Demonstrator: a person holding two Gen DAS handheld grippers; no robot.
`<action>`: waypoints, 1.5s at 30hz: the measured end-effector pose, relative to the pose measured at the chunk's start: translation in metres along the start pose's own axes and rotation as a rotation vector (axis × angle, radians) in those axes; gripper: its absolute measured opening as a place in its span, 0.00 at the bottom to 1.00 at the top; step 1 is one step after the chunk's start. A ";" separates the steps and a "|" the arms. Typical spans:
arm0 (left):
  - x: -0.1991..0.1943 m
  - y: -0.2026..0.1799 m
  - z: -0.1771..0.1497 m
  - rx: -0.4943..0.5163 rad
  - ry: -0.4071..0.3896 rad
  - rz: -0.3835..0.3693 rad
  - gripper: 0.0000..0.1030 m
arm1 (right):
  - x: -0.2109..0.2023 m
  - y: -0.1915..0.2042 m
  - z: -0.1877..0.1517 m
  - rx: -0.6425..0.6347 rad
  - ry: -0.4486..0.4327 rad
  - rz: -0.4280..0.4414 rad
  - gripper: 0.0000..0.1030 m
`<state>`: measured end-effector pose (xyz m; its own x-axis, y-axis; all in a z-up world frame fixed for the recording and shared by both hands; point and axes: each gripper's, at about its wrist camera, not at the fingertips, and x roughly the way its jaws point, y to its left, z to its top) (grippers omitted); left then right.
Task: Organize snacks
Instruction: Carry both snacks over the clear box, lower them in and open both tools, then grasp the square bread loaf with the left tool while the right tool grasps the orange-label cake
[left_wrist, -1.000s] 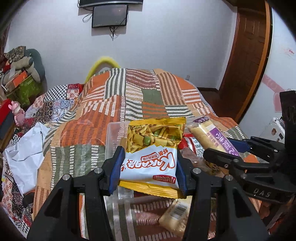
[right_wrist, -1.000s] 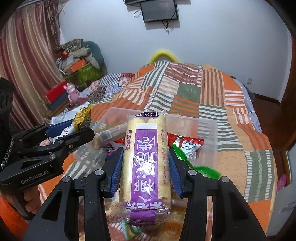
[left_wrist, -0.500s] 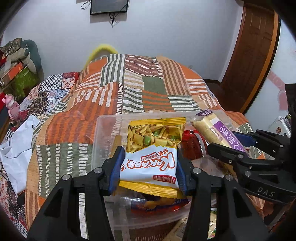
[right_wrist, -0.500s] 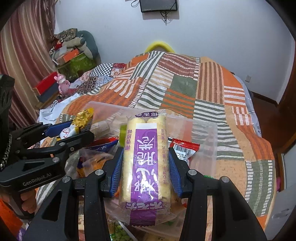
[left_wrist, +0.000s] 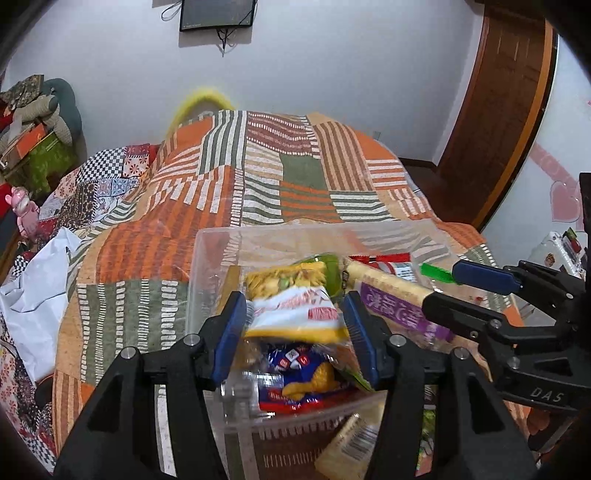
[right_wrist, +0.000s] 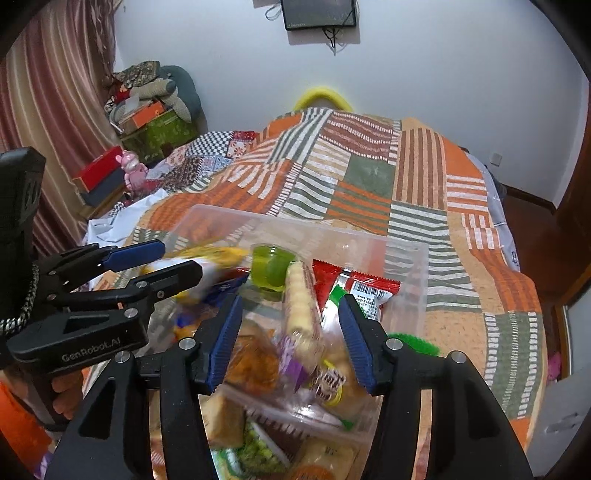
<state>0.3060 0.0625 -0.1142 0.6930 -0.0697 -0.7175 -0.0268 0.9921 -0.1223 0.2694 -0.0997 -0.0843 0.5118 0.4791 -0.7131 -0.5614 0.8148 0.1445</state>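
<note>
Patchwork bed (left_wrist: 303, 177) under clear bin (left_wrist: 207, 258); both hand-held grippers wide, empty: left (left_wrist: 295, 332) over yellow snack bag (left_wrist: 295, 306), right (right_wrist: 291, 339) over purple cake roll (right_wrist: 301, 314) lying lengthwise below.

Two close wrist views over one clear bin (left_wrist: 207, 258) — side by side.

Left gripper (left_wrist: 295, 332) at 6 o'clock, jaws spread, yellow-and-white snack bag (left_wrist: 295, 306) loose between them above clear plastic bin (left_wrist: 210, 258); right gripper (left_wrist: 461, 291) at 3 o'clock beside purple-labelled roll pack (left_wrist: 391, 299).
</note>
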 end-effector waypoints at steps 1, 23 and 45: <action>-0.006 -0.001 -0.001 0.005 -0.006 0.001 0.53 | -0.007 0.003 -0.001 -0.010 -0.012 0.001 0.51; -0.055 -0.019 -0.070 0.068 0.066 -0.031 0.72 | -0.061 -0.002 -0.066 0.049 -0.071 -0.041 0.75; 0.017 -0.045 -0.098 0.091 0.225 -0.140 0.74 | -0.005 -0.035 -0.109 0.171 0.126 -0.004 0.49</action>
<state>0.2482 0.0062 -0.1884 0.5079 -0.2178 -0.8334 0.1298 0.9758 -0.1759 0.2158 -0.1662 -0.1601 0.4221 0.4399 -0.7927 -0.4355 0.8653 0.2483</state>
